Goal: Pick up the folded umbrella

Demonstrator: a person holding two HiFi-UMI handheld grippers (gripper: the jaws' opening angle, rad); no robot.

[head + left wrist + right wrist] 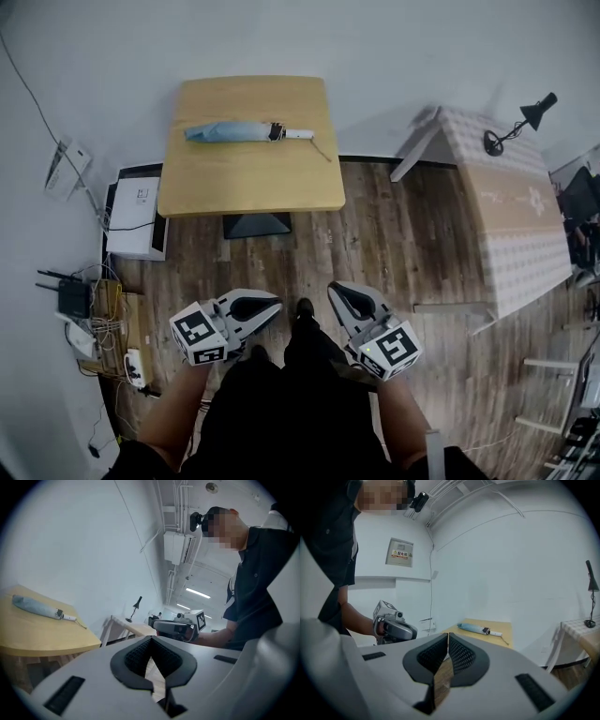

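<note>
The left gripper [151,640] has its jaws together, with nothing between them. The right gripper [448,635] also has its jaws closed on nothing. The folded umbrella [230,132], light blue with a white handle, lies flat on the wooden worktop [253,183], well ahead of both pairs of jaws. It lies ahead and left of the left jaws, and ahead and slightly right of the right jaws.

The only lettering is a small label [399,553] on the wall box [400,561], too blurred to read.
</note>
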